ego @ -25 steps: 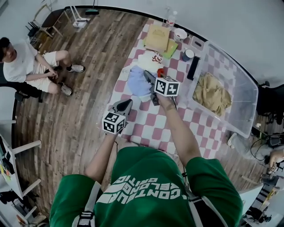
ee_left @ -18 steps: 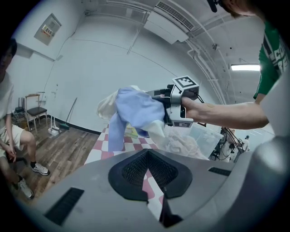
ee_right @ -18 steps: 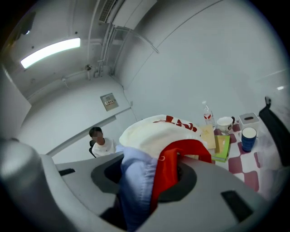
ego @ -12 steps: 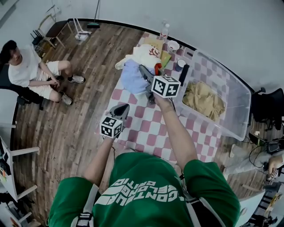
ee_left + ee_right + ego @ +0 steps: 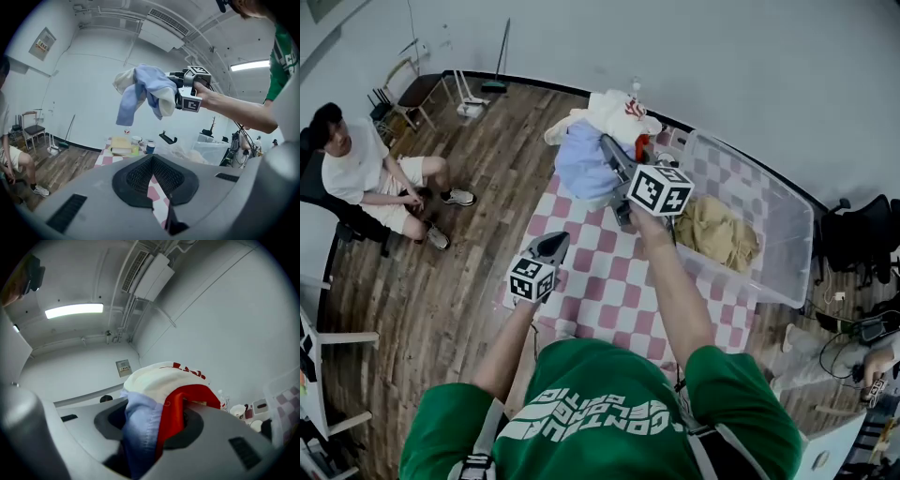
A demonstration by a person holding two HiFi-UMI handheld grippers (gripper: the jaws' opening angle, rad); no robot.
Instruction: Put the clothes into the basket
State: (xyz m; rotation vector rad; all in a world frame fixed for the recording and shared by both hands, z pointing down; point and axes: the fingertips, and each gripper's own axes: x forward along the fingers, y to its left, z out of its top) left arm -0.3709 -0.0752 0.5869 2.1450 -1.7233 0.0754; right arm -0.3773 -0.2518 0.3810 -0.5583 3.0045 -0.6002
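My right gripper (image 5: 619, 167) is shut on a bundle of clothes (image 5: 592, 141): a white piece, a light blue piece and a red piece. It holds the bundle high above the far end of the checkered table (image 5: 614, 277). In the right gripper view the bundle (image 5: 161, 394) fills the jaws of the right gripper (image 5: 157, 425). The left gripper view shows the bundle (image 5: 140, 91) hanging in the air. My left gripper (image 5: 553, 246) is shut and empty, lower and to the left. The basket (image 5: 789, 246) is a clear bin at the right, with a tan garment (image 5: 720, 230) inside.
A person (image 5: 358, 167) sits on the wooden floor side at the left. A yellow book (image 5: 122, 144) and cups (image 5: 149, 147) stand at the table's far end. An office chair (image 5: 862, 232) is beyond the basket at the right.
My right gripper has risen well above the table with the bundle of clothes in it. The left gripper has also risen a little.
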